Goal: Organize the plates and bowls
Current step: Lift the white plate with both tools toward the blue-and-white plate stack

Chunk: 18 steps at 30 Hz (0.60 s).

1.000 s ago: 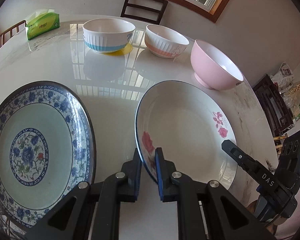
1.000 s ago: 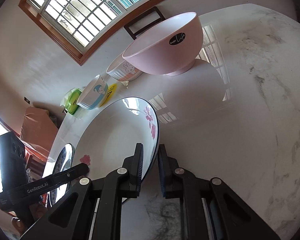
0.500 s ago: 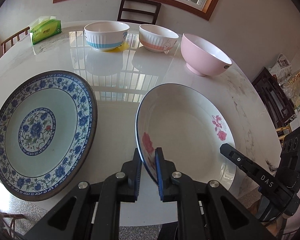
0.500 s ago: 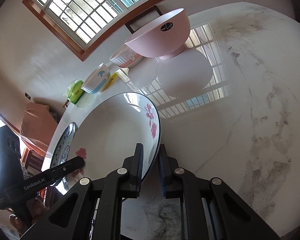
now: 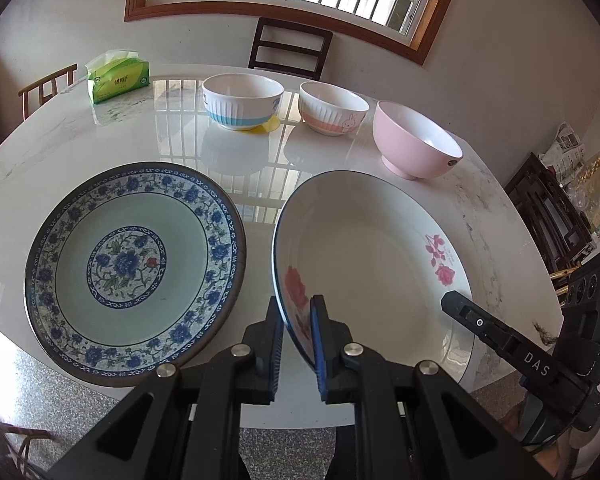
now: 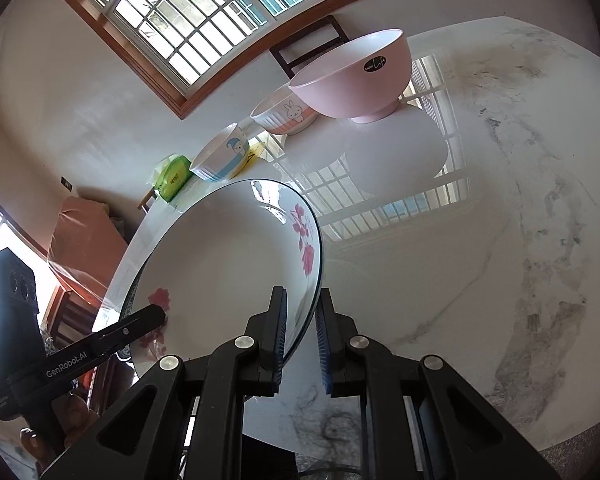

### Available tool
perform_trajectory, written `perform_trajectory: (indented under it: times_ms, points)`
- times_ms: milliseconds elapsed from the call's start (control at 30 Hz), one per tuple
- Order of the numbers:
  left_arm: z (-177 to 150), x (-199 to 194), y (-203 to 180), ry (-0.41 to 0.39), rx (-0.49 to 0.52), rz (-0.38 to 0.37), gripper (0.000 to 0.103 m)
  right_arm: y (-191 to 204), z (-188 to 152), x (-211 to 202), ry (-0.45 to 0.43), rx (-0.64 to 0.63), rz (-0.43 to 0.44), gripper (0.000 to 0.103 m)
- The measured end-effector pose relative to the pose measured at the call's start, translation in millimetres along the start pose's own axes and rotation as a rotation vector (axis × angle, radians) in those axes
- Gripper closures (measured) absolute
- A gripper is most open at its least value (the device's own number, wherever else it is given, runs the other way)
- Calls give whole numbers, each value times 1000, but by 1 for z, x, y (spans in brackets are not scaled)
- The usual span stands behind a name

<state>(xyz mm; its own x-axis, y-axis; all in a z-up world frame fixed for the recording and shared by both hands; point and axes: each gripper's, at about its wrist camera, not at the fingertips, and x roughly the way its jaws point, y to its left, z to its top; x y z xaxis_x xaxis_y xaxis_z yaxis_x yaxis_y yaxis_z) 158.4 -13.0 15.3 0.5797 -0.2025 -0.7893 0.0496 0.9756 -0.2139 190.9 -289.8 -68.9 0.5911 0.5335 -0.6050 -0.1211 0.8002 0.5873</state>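
Both grippers, left (image 5: 297, 330) and right (image 6: 301, 330), have jaws clamped on the rose plate's (image 5: 374, 256) rim, carrying it; next, lowering onto the blue plate (image 5: 134, 268).

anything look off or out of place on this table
Mostly tidy. One oddity: a yellow coaster pokes out from under the blue-banded bowl. The blue-patterned plate also overhangs the table edge slightly.

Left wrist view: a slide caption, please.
Both tongs, left and right, grip the rose plate beside the blue-patterned plate.
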Motion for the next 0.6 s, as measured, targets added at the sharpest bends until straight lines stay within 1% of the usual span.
perform_trajectory:
  times_ms: [367, 600]
  points:
    - [-1, -24, 40, -29, -65, 43, 90, 42, 2, 15, 28, -77, 40, 88]
    - [-5, -38, 63, -46, -101, 71, 89, 64, -1, 30, 63, -114, 67, 88]
